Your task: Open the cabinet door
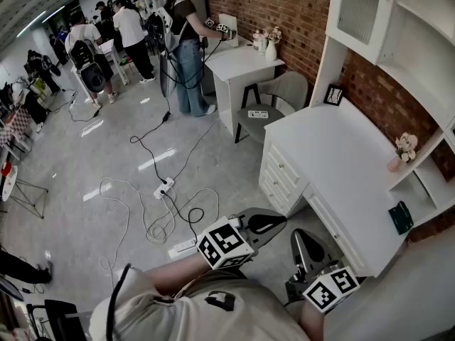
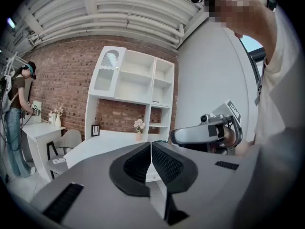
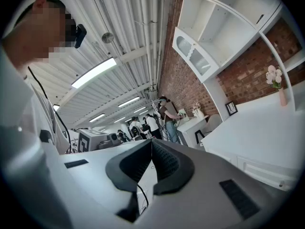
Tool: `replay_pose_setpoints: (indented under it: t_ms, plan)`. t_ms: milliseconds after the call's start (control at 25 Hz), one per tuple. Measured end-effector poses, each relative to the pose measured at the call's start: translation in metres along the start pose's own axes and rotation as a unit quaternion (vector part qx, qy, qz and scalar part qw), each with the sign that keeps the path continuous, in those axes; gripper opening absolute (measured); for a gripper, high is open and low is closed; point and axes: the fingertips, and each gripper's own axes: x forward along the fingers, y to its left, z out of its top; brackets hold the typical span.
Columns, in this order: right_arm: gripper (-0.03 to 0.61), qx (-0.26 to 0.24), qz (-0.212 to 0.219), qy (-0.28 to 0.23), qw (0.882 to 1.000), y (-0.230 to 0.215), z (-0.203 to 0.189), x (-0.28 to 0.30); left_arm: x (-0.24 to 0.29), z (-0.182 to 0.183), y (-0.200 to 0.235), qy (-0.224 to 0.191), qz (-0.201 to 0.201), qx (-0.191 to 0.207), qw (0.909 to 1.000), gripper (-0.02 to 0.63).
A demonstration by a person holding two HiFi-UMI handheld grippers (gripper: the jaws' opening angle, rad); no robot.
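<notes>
The cabinet door (image 1: 357, 13) is the white arched panel at the upper left of the desk hutch, and it is closed. It also shows in the left gripper view (image 2: 106, 71) and the right gripper view (image 3: 193, 56). My left gripper (image 1: 279, 221) hangs low in front of me, well short of the desk, its jaws shut with nothing between them (image 2: 151, 151). Beside it, my right gripper (image 1: 299, 236) is also shut and empty (image 3: 151, 149). Both are far below and away from the door.
The white desk (image 1: 334, 155) has drawers (image 1: 281, 176) on its left end. On it stand a small frame (image 1: 333, 94) and a flower vase (image 1: 404, 151). A grey chair (image 1: 274, 101) sits further back. Cables and a power strip (image 1: 165, 188) lie on the floor. Several people stand behind.
</notes>
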Motion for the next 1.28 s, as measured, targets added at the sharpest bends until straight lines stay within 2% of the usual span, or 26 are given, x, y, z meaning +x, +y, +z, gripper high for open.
replay_pose_setpoints:
  t_ms: [120, 320, 520, 680, 920, 1120, 1280]
  plan:
    - [0.028, 0.005, 0.003, 0.003, 1.000, 0.006, -0.008, 0.009, -0.012, -0.001, 0.003, -0.004, 0.009, 0.016, 0.9998, 0.021]
    - [0.028, 0.022, -0.007, -0.007, 1.000, 0.019, -0.012, 0.020, -0.041, 0.004, 0.019, -0.034, 0.047, 0.036, 0.9977, 0.021]
    - [0.028, -0.014, -0.013, 0.001, 1.000, 0.029, -0.015, 0.032, -0.059, 0.011, 0.027, -0.057, 0.045, 0.062, 0.9954, 0.021]
    - [0.028, -0.016, -0.029, 0.011, 0.999, 0.030, -0.016, 0.030, -0.061, 0.007, 0.035, -0.052, 0.042, 0.041, 0.9969, 0.021]
    - [0.028, -0.040, -0.059, 0.027, 0.997, 0.017, -0.008, 0.042, -0.057, 0.011, 0.076, -0.051, 0.054, 0.033, 0.9967, 0.021]
    - [0.028, -0.091, -0.093, 0.063, 0.990, 0.011, -0.020, 0.052, -0.054, 0.005, 0.089, -0.046, 0.041, 0.024, 0.9978, 0.021]
    - [0.028, -0.093, -0.096, 0.078, 0.988, 0.011, -0.023, 0.066, -0.052, -0.002, 0.091, -0.035, 0.022, 0.023, 0.9989, 0.021]
